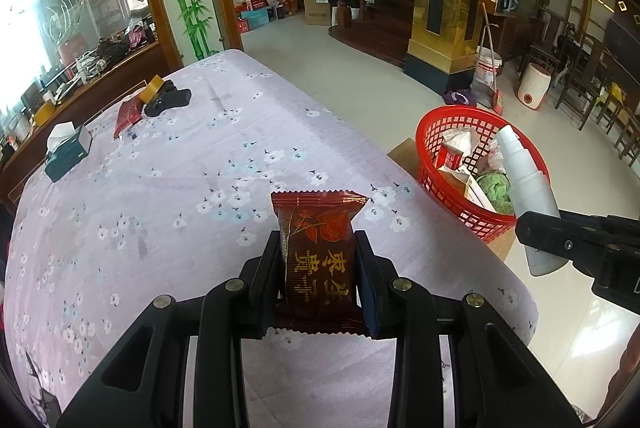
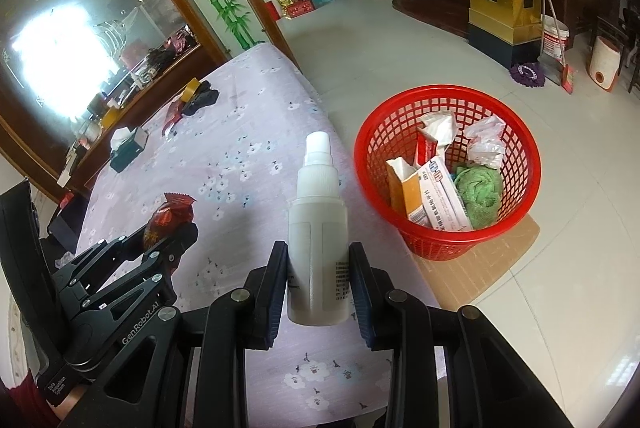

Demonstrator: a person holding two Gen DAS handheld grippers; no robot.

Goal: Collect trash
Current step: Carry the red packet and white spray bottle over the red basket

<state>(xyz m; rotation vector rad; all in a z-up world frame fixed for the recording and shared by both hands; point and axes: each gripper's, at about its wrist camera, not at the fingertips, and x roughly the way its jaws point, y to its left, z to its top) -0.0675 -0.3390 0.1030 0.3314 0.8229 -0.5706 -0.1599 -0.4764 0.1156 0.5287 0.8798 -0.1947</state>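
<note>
My left gripper (image 1: 319, 240) is shut on a dark red snack packet (image 1: 318, 256) with gold lettering, held above the flowered tablecloth (image 1: 180, 168). My right gripper (image 2: 318, 250) is shut on a white spray bottle (image 2: 318, 228), nozzle pointing away from me, over the table's right edge. The same bottle (image 1: 528, 188) and right gripper (image 1: 540, 232) show at the right of the left wrist view. The left gripper (image 2: 176, 228) and packet (image 2: 170, 216) appear at the left of the right wrist view. A red mesh basket (image 2: 524, 132) of trash stands on cardboard beside the table; the basket (image 1: 430, 132) also shows in the left wrist view.
On the table's far side lie a tissue box (image 1: 66, 152), another red packet (image 1: 128, 116), a tape roll (image 1: 154, 88) and a black object (image 1: 168, 100). A wooden sideboard (image 1: 100, 84) with a mirror runs along the left. Tiled floor, a bucket (image 1: 486, 66) and chairs lie beyond the basket.
</note>
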